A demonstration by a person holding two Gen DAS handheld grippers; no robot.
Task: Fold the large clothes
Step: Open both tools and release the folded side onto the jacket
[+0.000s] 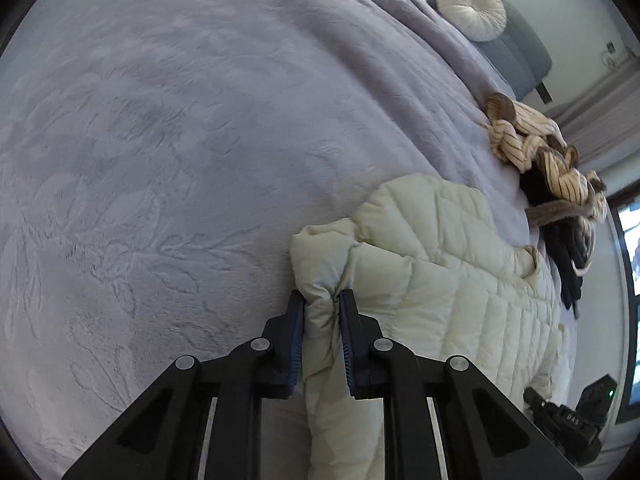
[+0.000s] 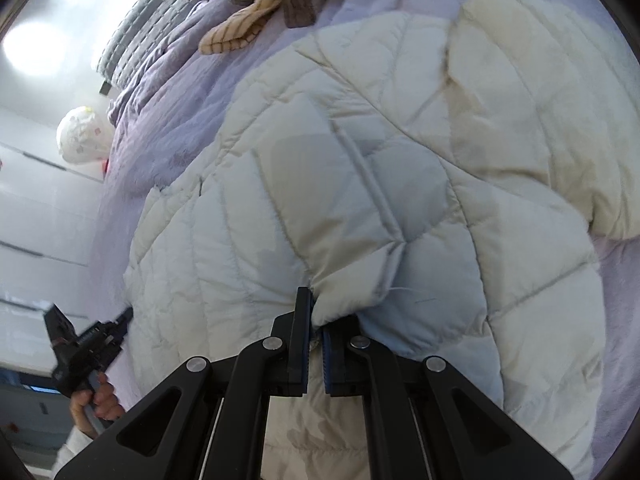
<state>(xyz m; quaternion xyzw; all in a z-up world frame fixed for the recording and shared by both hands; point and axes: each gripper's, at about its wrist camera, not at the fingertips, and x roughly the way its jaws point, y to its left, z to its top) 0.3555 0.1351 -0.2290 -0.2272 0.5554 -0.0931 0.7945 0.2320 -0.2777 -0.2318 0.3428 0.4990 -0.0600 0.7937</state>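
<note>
A cream quilted puffer jacket lies on a lilac bedspread. In the left wrist view my left gripper is shut on a bunched fold at the jacket's edge, its blue pads pressing the fabric from both sides. In the right wrist view the jacket fills most of the picture, and my right gripper is shut on a puffy corner of it. The left gripper, held by a hand, shows at the jacket's left edge; its jaws are hidden there.
A heap of striped beige and black clothes lies beyond the jacket near the bed's edge. A round white cushion rests on a grey quilted headboard. The right gripper's body shows at lower right. A patterned white bundle sits left of the bed.
</note>
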